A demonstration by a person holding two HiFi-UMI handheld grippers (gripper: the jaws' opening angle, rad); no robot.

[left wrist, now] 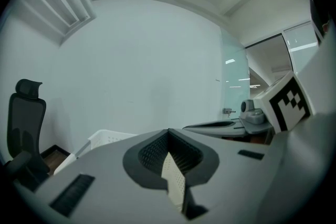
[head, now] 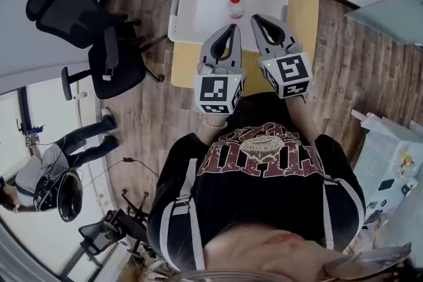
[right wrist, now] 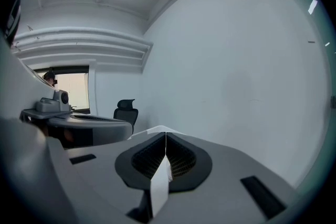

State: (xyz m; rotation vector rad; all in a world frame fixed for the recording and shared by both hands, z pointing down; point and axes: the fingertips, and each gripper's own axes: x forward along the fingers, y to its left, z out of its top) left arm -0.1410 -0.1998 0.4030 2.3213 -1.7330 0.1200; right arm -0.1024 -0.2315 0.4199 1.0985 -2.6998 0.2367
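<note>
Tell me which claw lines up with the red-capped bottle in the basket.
The left claw: in the head view its shut tip sits just below the red-capped bottle, while the right claw ends off to its side.

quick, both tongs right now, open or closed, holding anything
left tongs: closed, holding nothing
right tongs: closed, holding nothing

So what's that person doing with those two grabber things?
A person holds the left gripper and the right gripper side by side, close to a white basket on a small table. Both grippers are shut with nothing between their jaws. A bottle with a red cap sits in the basket, and neither gripper touches it.
</note>
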